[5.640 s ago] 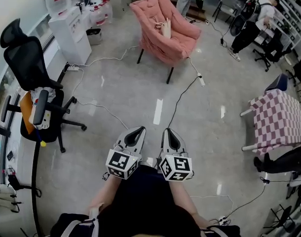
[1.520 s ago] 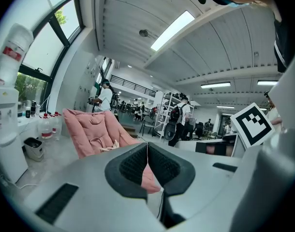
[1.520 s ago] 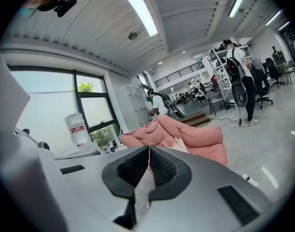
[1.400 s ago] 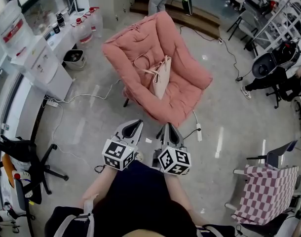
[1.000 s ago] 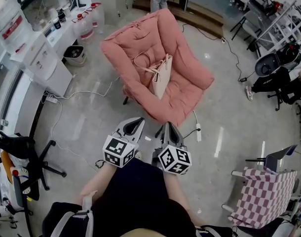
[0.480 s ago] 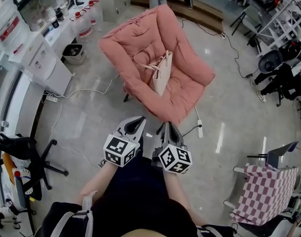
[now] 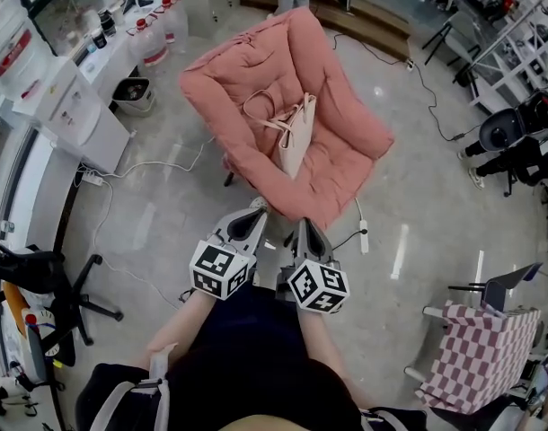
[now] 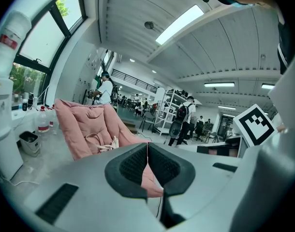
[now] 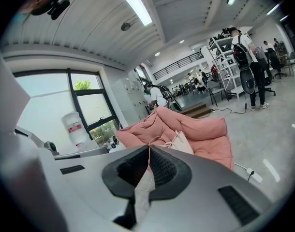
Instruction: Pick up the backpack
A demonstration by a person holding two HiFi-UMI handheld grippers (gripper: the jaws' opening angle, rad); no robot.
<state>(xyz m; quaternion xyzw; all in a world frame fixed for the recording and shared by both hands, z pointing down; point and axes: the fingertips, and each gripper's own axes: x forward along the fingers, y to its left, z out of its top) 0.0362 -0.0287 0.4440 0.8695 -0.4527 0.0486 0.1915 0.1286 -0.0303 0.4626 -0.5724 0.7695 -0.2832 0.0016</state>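
Item: backpack [image 7: 296,137], beige, propped on pink armchair [image 7: 247,70] seat. L gripper [image 7: 254,212] & R gripper [image 7: 307,230]: jaws pressed together, empty. Held side by side near chair's front edge, prob. for approach.

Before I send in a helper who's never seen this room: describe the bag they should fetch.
Find the big pink padded armchair on the shiny floor. On its seat rests a pale beige bag with looped straps, the only thing on the chair and paler than its cushions.

bag [image 7: 296,136] on armchair [image 7: 346,142]
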